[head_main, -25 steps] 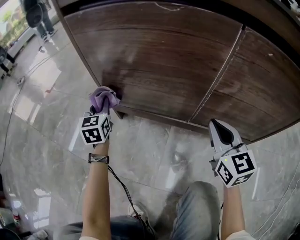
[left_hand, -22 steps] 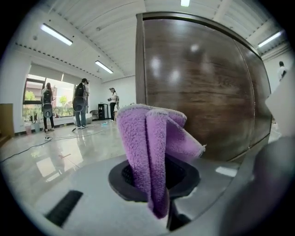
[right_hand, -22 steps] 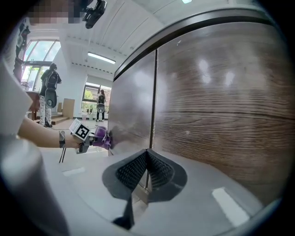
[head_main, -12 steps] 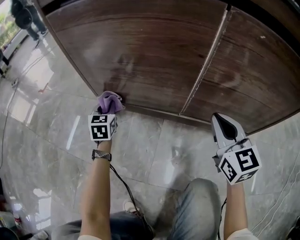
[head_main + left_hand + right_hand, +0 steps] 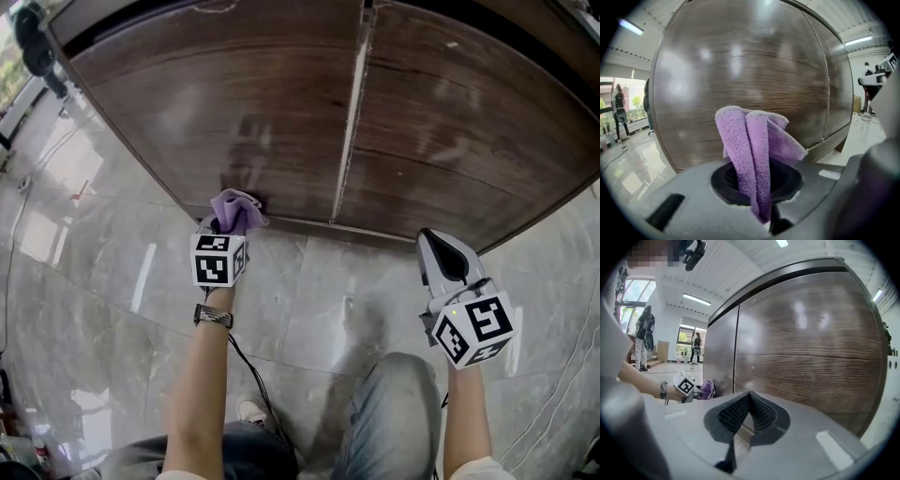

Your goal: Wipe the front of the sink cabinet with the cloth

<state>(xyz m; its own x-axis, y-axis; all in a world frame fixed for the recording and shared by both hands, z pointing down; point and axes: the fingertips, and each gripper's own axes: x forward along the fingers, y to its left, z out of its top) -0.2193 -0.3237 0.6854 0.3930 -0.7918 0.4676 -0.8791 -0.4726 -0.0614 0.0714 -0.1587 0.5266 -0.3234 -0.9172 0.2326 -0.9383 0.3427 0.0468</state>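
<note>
Marble floor is gleaming below the cabinet. Left claw is pinching the cloth at the cabinet's lower left edge. Right claw is idling, pressed together and empty. Wiping is seemingly underway, with the right half probably remaining.

cabinet front: dark wood grain, semi-gloss; cloth: purple terry, fuzzy, matt; floor: polished stone, glossy

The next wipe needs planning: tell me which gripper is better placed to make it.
Left. The left gripper is shut on the purple cloth, which sits at the lower edge of the left cabinet door. The right gripper has its jaws together on nothing, so it could not wipe.
</note>
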